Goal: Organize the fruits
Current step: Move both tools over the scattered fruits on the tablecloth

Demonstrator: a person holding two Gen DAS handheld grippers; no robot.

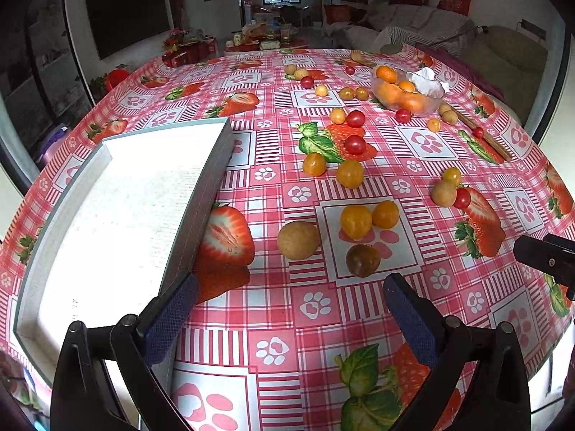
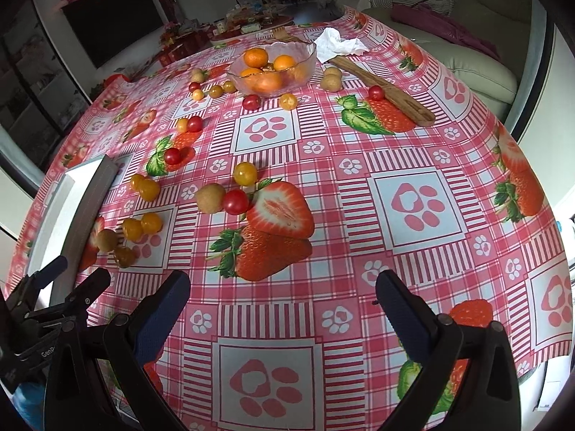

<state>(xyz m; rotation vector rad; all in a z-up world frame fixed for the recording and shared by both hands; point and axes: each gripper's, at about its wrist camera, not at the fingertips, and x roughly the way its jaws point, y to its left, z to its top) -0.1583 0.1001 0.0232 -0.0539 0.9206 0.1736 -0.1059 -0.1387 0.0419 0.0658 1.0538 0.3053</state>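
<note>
Several small fruits lie loose on the strawberry-print tablecloth (image 1: pixel 287 309): red cherry tomatoes (image 1: pixel 355 144), yellow tomatoes (image 1: pixel 355 221), tan longans (image 1: pixel 298 240) and a dark tomato (image 1: pixel 363 260). A white tray with grey walls (image 1: pixel 212 172) sits at the left, empty inside. A glass bowl (image 1: pixel 426 106) holds oranges (image 1: pixel 386 74). My left gripper (image 1: pixel 289 309) is open and empty, just short of the longan and dark tomato. My right gripper (image 2: pixel 284 309) is open and empty over bare cloth; a longan (image 2: pixel 210 198) and red tomato (image 2: pixel 235 202) lie ahead of it.
A wooden board (image 2: pixel 384 89) and crumpled tissue (image 2: pixel 337 46) lie by the glass bowl (image 2: pixel 276 88) at the far side. The tray (image 2: pixel 84 201) and left gripper (image 2: pixel 64 287) show at the left of the right wrist view. A sofa stands beyond the table.
</note>
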